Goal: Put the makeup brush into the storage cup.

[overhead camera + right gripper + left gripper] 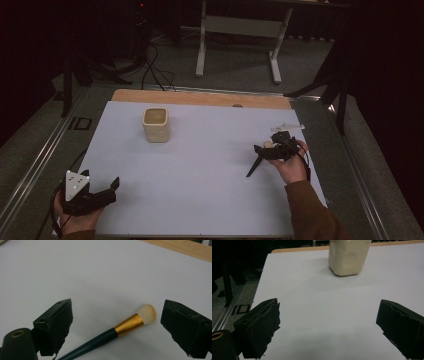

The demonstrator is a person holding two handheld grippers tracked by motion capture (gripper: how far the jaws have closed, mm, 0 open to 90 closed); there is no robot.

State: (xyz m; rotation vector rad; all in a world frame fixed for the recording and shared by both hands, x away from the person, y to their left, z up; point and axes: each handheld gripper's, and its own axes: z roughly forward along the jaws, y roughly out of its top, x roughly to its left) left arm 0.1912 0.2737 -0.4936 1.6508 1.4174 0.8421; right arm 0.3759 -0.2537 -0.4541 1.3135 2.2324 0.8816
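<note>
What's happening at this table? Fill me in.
A person holds a pair of tongs in each hand over a white table. The right tongs are open around a makeup brush that lies flat on the table, its pale bristle head between the jaws but not gripped. The left tongs are open and hold nothing, pointing toward a cream cup that stands upright farther back.

Black grippers w/ jagged jaws (grey dotted plate on left gripper (92,192)), seemingly brown sleeve (312,212).
</note>
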